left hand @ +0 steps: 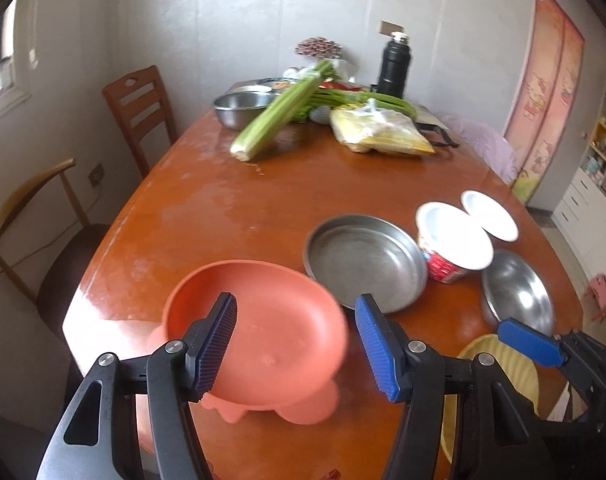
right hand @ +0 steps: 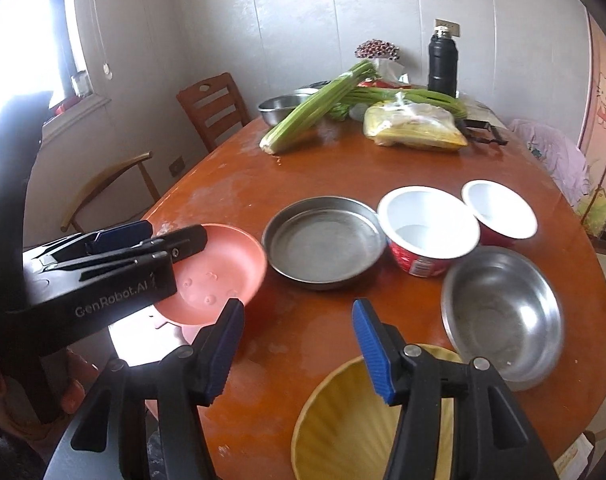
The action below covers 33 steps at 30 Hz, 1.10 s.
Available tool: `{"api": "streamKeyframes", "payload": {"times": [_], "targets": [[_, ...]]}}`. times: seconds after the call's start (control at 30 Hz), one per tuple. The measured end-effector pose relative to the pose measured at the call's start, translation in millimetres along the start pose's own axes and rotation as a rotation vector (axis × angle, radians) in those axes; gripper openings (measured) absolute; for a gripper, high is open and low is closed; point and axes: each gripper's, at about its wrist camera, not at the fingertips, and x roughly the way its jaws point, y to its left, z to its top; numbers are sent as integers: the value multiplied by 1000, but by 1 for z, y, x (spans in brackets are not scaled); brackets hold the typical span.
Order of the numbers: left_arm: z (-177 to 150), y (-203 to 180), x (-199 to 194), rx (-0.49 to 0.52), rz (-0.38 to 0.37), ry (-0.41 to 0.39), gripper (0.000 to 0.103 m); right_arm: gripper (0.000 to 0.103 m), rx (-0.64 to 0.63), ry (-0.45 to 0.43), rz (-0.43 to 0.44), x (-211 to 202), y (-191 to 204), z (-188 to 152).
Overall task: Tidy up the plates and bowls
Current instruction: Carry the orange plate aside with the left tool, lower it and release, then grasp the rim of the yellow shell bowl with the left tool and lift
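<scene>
A salmon-pink plate (left hand: 271, 312) rests on lumpy pink feet at the table's near left corner. My left gripper (left hand: 299, 344) hovers over it with jaws apart; the left pad overlaps the plate and the right pad stands clear of its rim, so nothing is gripped. In the right wrist view the left gripper (right hand: 175, 234) reaches over the pink plate (right hand: 223, 276). My right gripper (right hand: 299, 350) is open above the rim of a ribbed yellow bowl (right hand: 343, 420), holding nothing. Beyond lie a shallow steel pan (right hand: 323, 240), a red-and-white cup (right hand: 427, 228), a small red bowl (right hand: 499, 208) and a steel bowl (right hand: 503, 312).
At the table's far end lie celery (right hand: 315, 116), a steel basin (right hand: 281, 106), a yellow bag (right hand: 415, 128) and a black flask (right hand: 443, 64). Two chairs (left hand: 139, 116) stand along the left side. Bare orange tabletop (left hand: 239, 208) stretches across the middle.
</scene>
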Motion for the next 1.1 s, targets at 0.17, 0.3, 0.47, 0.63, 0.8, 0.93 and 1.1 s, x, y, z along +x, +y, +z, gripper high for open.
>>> {"api": "streamKeyframes", "payload": {"times": [0.17,0.3,0.47,0.63,0.8,0.93,1.1], "targets": [[-8,-29,-3,57,-56,19,63,56,31,-10,-16,-16,-19,-11],[-16,-49,0,95,-111,54,63,56,60,-3,-39,-28,-39,-22],[-33,-71,6,137,-153,106,63,56,84,19,-75,-38,-60,-40],[-58,-84,14,137,-171,164,63,56,76,63,-110,-39,-75,-59],[-80,-86,25,100,-188,250,63,56,94,113,-135,-32,-94,-79],[-87,-93,28,82,-174,263,63,56,119,121,-133,-26,-109,-83],[-91,-96,28,66,-169,276,63,56,151,143,-93,-12,-121,-83]]}}
